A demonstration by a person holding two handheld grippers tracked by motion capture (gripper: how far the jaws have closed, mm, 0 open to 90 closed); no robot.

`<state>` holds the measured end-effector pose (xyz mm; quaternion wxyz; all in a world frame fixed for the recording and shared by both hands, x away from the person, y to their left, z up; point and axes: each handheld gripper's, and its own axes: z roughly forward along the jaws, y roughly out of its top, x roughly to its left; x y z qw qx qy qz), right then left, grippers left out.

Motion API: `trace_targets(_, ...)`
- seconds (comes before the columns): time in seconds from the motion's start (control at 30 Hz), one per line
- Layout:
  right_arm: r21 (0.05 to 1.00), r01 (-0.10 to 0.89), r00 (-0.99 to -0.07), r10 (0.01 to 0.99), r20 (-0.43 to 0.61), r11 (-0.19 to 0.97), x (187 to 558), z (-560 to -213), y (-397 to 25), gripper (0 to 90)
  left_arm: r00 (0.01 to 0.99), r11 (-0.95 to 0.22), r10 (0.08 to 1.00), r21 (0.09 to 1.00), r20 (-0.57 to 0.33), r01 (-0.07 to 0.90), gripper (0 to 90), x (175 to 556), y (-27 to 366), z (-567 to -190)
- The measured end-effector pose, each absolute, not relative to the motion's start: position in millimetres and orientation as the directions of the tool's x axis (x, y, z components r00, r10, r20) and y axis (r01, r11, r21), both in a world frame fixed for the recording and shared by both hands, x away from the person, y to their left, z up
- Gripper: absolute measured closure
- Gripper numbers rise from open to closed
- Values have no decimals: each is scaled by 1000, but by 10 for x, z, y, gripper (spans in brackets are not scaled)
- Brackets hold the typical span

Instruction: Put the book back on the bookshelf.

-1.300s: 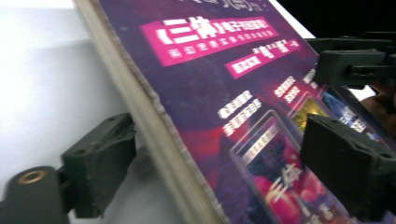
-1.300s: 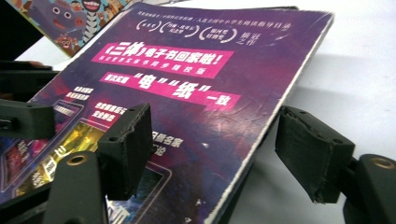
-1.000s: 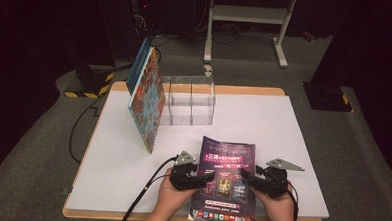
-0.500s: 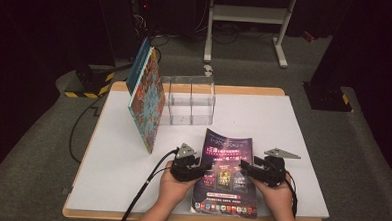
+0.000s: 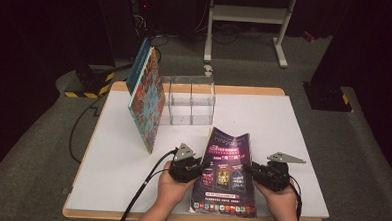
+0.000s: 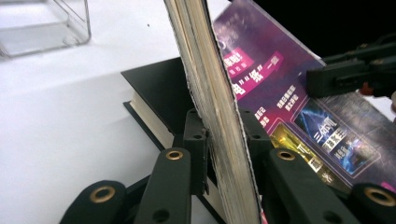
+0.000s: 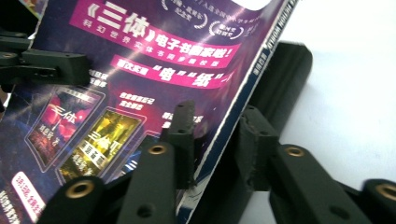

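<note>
A purple book with a glossy printed cover is held at the near middle of the white table, tilted with its far edge raised. My left gripper is shut on its left side, and the page edges stand between the jaws. My right gripper is shut on its right side, clamping the spine. A black book lies flat on the table under the purple one, and its dark edge shows beyond the spine. The right gripper shows across the cover.
A clear plastic divider box stands at the table's far middle. Left of it, colourful books lean upright. A white metal stand is on the floor behind the table. Cables trail off the left edge.
Both grippers have moved a little away from the person with the purple book. Its far edge has risen, so the cover now tilts more steeply.
</note>
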<state>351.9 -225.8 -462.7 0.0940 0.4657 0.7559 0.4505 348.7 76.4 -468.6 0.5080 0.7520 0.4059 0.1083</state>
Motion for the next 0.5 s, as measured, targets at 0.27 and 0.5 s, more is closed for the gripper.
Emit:
trace_targets(0.27, 816, 550, -588, 777, 227, 178, 3487, -4380, -2046, 745, 626, -104, 742, 881, -241, 462, 771, 3439, 995, -4525)
trace_targets(0.5, 842, 510, -628, 745, 225, 176, 3524, -4195, -1738, 763, 587, -69, 780, 903, -217, 424, 787, 3406, 1317, -4354)
